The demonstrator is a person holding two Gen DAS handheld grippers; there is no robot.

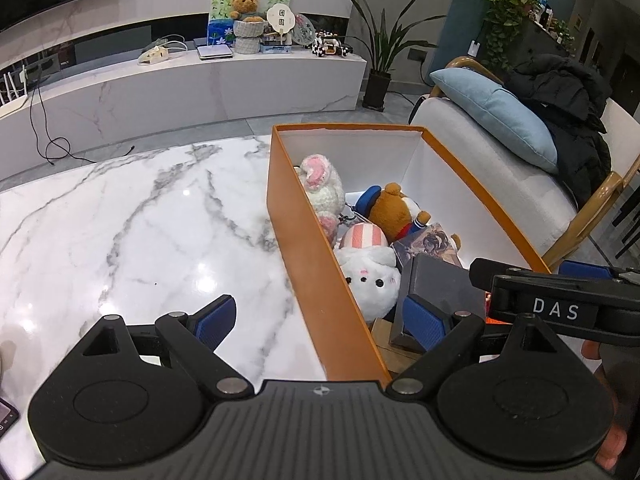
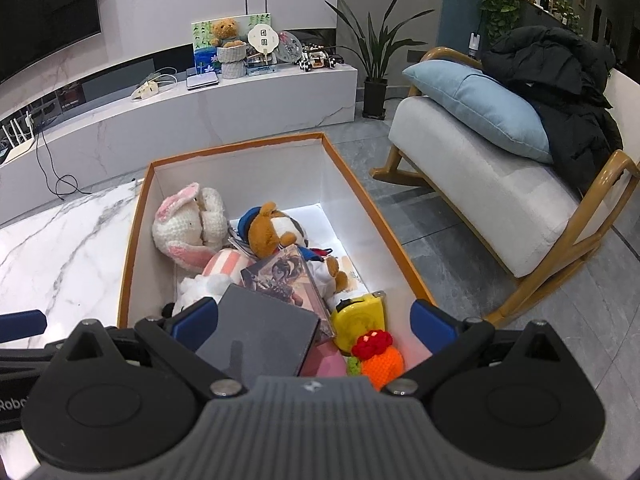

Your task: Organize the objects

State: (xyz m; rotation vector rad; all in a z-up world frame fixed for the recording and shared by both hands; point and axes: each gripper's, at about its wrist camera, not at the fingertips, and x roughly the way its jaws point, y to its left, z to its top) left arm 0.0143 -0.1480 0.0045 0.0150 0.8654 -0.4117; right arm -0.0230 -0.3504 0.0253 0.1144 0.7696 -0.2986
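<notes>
Clearly both the left claw (image 1: 320, 320) and right claw (image 2: 314, 318) gape wide, empty, over the orange box (image 2: 130, 248).

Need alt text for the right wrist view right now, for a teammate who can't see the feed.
The open right gripper hovers over an orange box on a marble table, holding nothing. Inside lie a crocheted bunny, a brown bear plush, a dark grey box, a yellow tape measure and an orange crocheted toy.

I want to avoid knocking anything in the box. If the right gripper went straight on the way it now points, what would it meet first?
Most likely the dark grey flat box lying between the open fingers of the right gripper, inside the orange cardboard box. The yellow tape measure sits just beside it. Depth is hard to judge.
</notes>
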